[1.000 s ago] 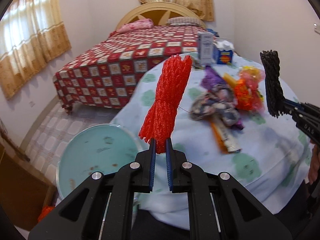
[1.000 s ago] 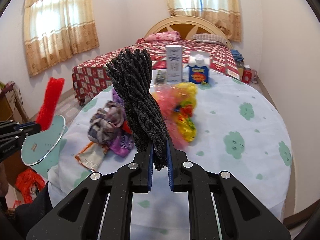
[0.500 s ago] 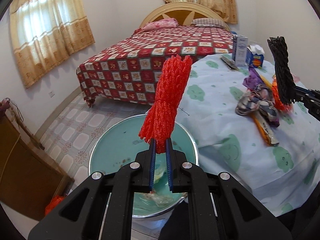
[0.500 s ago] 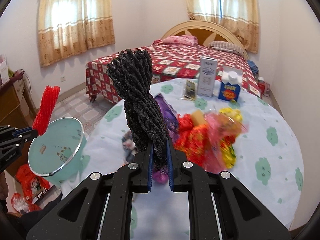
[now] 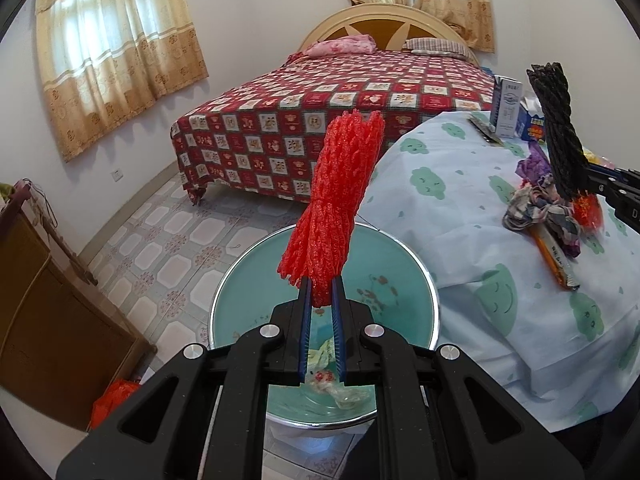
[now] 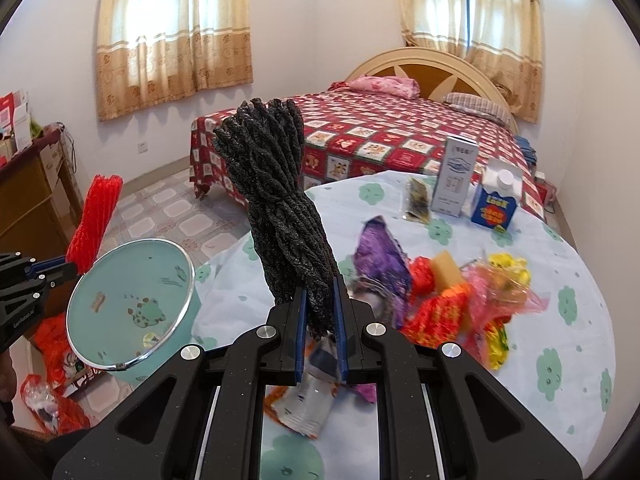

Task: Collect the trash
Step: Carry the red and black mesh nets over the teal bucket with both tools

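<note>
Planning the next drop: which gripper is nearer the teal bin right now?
Left. The left gripper, shut on the red bundle, hangs over the teal bin. The right gripper, holding the black bundle, is above the table, beside the bin.

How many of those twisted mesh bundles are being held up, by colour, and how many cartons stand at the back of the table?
Red mesh bundle: 1, in the left gripper
Black mesh bundle: 1, in the right gripper
Tall white carton: 1
Blue carton: 1
Total: 4
</note>
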